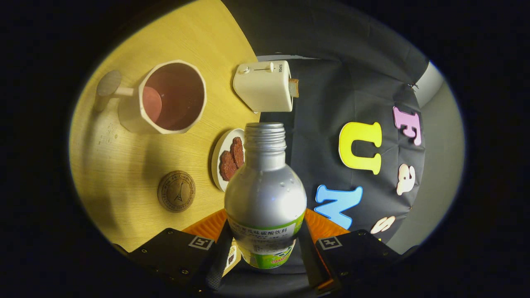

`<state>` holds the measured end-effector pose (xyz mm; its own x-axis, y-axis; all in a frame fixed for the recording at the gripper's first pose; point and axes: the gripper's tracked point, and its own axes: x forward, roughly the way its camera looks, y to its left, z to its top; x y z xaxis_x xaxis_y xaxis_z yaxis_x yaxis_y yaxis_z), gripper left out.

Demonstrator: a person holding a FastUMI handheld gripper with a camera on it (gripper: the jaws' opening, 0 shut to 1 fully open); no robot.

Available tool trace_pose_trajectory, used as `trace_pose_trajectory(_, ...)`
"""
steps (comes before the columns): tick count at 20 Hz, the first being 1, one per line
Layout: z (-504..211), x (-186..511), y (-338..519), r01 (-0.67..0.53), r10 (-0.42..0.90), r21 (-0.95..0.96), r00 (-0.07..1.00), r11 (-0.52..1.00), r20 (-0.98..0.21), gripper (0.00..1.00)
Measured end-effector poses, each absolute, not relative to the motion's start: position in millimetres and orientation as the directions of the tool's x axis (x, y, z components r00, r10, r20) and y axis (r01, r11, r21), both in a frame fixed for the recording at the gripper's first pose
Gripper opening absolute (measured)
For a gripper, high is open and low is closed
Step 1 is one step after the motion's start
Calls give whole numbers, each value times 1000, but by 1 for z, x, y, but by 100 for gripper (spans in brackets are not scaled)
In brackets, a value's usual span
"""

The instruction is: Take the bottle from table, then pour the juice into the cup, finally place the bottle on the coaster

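— Wooden table (124,165) tilted hard under the camera, dark cloth wall behind. Where's the bottle?

— Silver bottle (265,194), cap off, clamped between both fingers of the gripper (265,248), lifted and leaning toward the cup (165,97).

— Risks?

— Its mouth looks short of the cup's rim; tipping further now could spill onto the plate (221,159) of snacks. The coaster (176,191) sits near it, toaster (263,86) beyond.

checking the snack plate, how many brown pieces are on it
2 show on the plate, side by side just beyond the bottle that the gripper holds between its fingers: one piece lower, one piece higher. The bottle covers part of the plate, so more may be hidden.
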<state>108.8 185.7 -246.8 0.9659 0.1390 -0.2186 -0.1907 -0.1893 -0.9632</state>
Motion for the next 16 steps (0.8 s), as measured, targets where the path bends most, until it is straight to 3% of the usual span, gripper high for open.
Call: trace_pose_trajectory(16, -232, 117, 194, -121, 194, -943, 963, -309, -187, 76)
